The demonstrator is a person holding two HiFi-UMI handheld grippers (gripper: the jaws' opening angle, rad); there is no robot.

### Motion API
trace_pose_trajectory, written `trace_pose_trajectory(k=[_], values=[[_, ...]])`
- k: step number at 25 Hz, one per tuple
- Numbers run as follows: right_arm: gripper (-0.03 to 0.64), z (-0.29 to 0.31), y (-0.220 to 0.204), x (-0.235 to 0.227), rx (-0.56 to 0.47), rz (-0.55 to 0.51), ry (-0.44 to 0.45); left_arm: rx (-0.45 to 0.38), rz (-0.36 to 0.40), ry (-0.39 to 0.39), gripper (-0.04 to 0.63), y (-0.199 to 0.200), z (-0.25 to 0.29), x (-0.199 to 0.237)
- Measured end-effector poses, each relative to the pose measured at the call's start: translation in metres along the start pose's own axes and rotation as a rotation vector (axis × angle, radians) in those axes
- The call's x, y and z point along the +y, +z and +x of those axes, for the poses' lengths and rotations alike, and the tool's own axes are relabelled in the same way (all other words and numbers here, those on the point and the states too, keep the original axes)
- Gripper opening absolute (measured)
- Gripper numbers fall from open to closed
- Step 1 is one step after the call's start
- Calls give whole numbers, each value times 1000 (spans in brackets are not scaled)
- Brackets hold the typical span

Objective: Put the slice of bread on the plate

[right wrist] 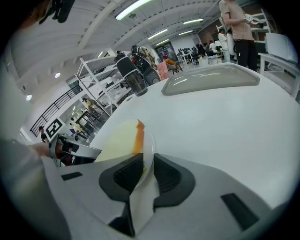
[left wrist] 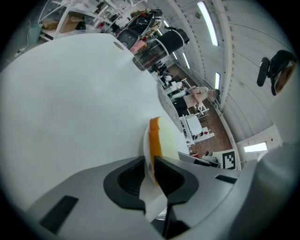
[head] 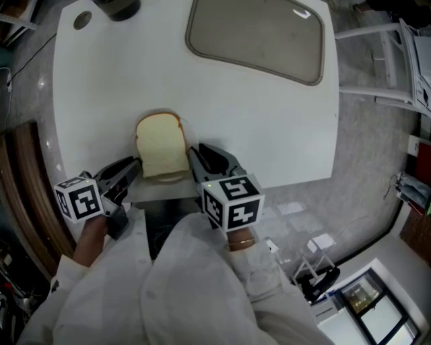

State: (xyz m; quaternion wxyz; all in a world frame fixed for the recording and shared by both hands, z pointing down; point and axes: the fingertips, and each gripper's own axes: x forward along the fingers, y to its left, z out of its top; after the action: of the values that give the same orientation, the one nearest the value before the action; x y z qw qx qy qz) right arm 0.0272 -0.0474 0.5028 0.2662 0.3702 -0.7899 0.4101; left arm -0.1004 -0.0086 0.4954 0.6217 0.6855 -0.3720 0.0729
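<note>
A slice of bread point(head: 161, 145) with a brown crust lies on a small white plate point(head: 189, 135) at the near edge of the white table point(head: 269, 121). My left gripper point(head: 135, 166) reaches in from the plate's left side and my right gripper point(head: 195, 159) from its right side. In the left gripper view the plate's rim point(left wrist: 146, 145) stands between the jaws of the left gripper point(left wrist: 149, 166), with the bread point(left wrist: 163, 140) just beyond. In the right gripper view the right gripper point(right wrist: 147, 166) pinches the plate's rim point(right wrist: 150, 145) beside the bread point(right wrist: 119, 143).
A grey tray point(head: 256, 37) lies at the table's far side. A dark cylinder point(head: 118, 7) and a round hole point(head: 82, 20) are at the far left corner. White frames point(head: 397, 54) stand on the floor to the right. A person point(right wrist: 236, 23) stands beyond the table.
</note>
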Motion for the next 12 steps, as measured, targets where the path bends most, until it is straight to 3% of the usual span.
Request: trace_pose_trajectory(k=[2, 12], values=[[80, 2, -1, 0, 0, 0, -3, 1, -14, -5, 46, 1, 0, 4], [72, 2, -2, -1, 0, 72, -8, -2, -21, -26, 40, 2, -1, 5]])
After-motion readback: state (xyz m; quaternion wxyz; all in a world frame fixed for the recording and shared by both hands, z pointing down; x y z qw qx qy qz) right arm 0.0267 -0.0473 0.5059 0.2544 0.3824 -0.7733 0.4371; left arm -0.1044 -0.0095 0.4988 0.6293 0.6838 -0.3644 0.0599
